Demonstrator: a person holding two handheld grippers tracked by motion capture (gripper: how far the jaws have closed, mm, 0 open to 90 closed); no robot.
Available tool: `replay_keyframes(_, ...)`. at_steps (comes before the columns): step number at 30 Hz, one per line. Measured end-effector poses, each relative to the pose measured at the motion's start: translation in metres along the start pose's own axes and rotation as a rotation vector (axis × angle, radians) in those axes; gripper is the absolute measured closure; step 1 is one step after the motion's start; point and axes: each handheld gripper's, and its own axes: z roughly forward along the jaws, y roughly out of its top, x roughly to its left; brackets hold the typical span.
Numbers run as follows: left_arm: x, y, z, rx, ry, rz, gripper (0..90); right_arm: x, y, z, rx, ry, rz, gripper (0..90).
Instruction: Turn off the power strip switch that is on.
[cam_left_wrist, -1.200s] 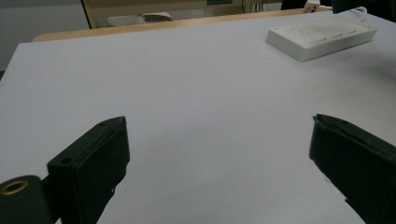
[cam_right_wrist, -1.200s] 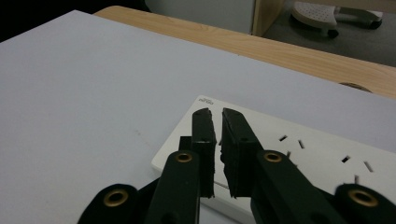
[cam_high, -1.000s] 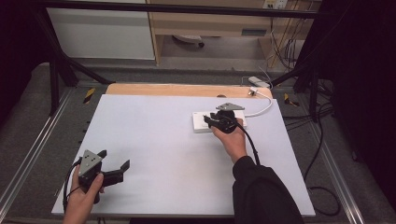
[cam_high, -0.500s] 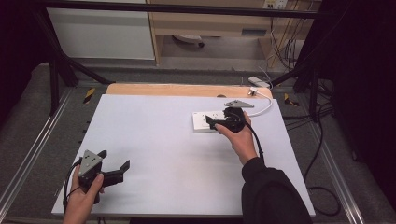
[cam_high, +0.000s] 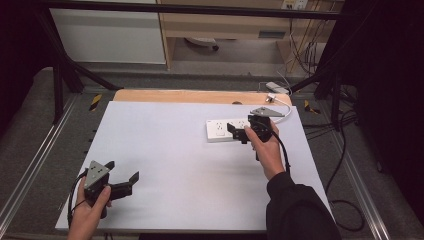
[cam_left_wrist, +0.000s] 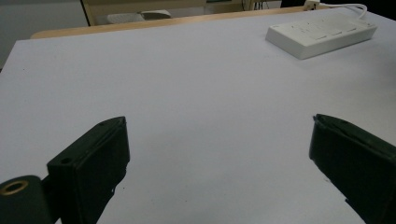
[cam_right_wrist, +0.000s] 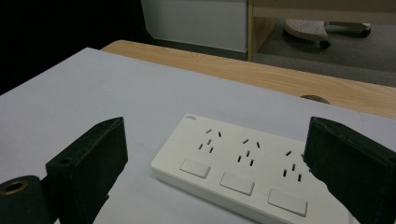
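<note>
The left gripper is sitting at the near left of the white table, in the person's left hand. Its jaws are standing wide apart with nothing between them but bare table. Far from it, toward the right and far side of the table, the white power strip is lying flat, with its white cord running off past the far right edge. The right gripper is hanging just over the right part of the strip, in the right hand. Its jaws have just been opening and are standing wide, with the strip's holes and buttons showing between them, and the pads are not touching it.
</note>
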Motion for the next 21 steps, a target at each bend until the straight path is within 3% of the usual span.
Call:
replay_keyframes(12, 0.001, -0.001, -0.001, 0.0, -0.002, -0.007, 5.1, -0.008, -0.001, -0.029, -0.041, 0.009, -0.014, 9.6)
replay_keyframes(21, 0.001, -0.001, -0.002, 0.001, -0.002, -0.009, 5.1, -0.012, 0.0, -0.056, -0.108, 0.022, -0.047, 8.6)
